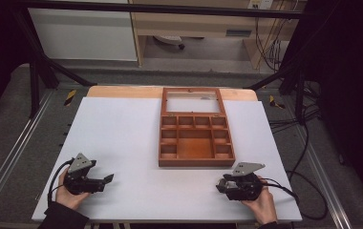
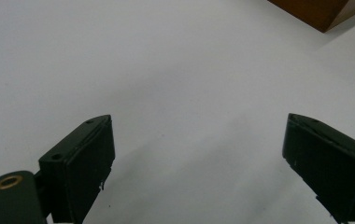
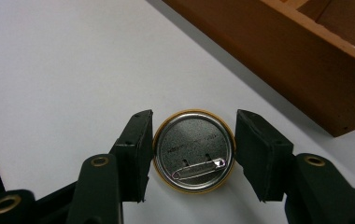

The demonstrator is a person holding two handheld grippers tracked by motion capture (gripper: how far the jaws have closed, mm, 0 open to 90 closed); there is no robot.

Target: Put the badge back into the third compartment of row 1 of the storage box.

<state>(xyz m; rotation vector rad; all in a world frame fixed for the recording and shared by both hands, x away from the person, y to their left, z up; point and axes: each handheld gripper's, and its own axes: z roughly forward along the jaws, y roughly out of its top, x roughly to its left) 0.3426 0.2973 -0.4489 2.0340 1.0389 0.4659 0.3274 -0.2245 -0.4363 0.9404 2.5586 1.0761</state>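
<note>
An open wooden box (image 1: 196, 162) with several empty compartments stands at the middle of the white table top, its glazed lid (image 1: 192, 90) laid back behind it. In the right gripper view a round pin badge (image 3: 194, 151) lies back side up, its safety pin showing, and my right gripper (image 3: 194, 116) is shut on its gold rim, just short of the box's front wall (image 3: 278, 60). My right gripper (image 1: 220, 186) sits near the table's front right. My left gripper (image 1: 107, 180), at the front left, is open (image 2: 199, 120) over bare white surface with nothing between its jaws.
The white sheet (image 1: 122, 138) covers most of the wooden table. A corner of the box (image 2: 320, 11) shows far off in the left gripper view. Black frame bars and cables run around the table's edges.
</note>
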